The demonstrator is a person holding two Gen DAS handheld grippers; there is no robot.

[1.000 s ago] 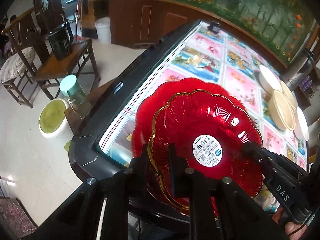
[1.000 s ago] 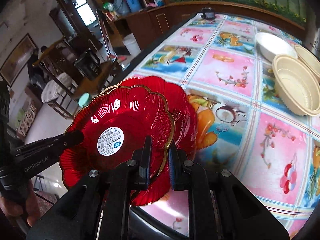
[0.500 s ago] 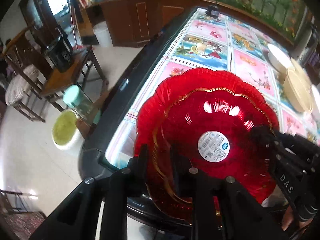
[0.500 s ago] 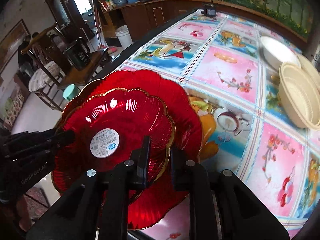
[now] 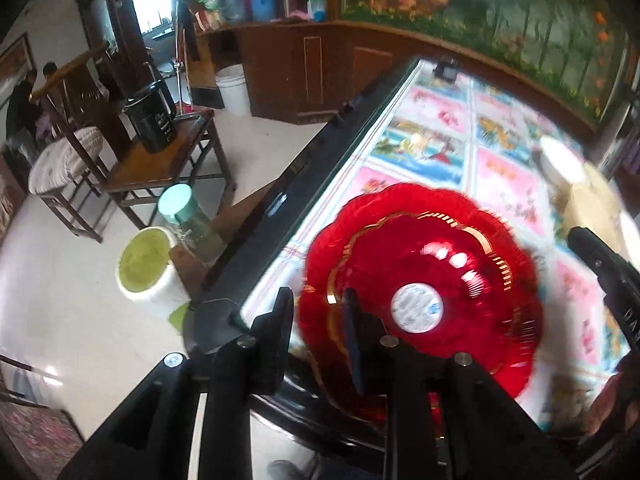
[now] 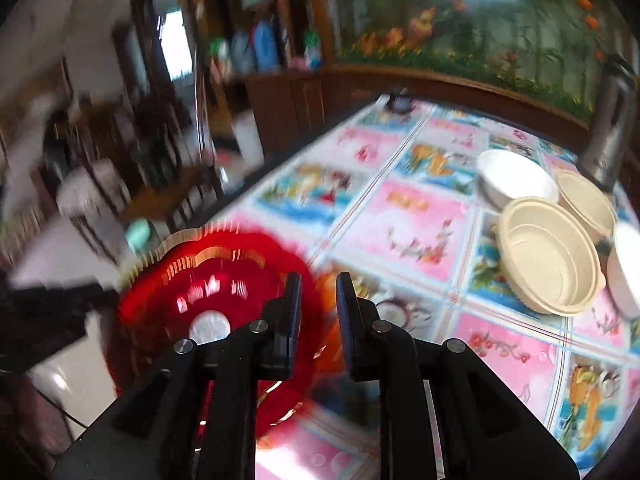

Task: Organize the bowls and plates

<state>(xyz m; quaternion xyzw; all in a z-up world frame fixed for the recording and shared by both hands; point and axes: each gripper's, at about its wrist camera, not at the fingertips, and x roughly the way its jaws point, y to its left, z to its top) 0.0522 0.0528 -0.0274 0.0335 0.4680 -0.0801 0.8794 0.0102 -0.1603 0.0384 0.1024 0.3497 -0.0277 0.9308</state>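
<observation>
a black kettle [image 5: 154, 120] stands on a wooden side table [image 5: 160, 164]. beside it, a cushioned chair [image 5: 64, 156]. a teal-lidded jar [image 5: 184, 216] sits near a white bucket [image 5: 146, 272] on the floor.

Pale glossy floor [image 5: 60, 320] at 9 o'clock. Dark wooden side table [image 5: 160, 164] and cushioned chair [image 5: 64, 152] at 10 o'clock. Wood-panelled cabinet [image 5: 304, 76] at 12 o'clock. Floral mural wall [image 5: 500, 12] at 1 o'clock. Bright window [image 5: 146, 12] at 11 o'clock.
</observation>
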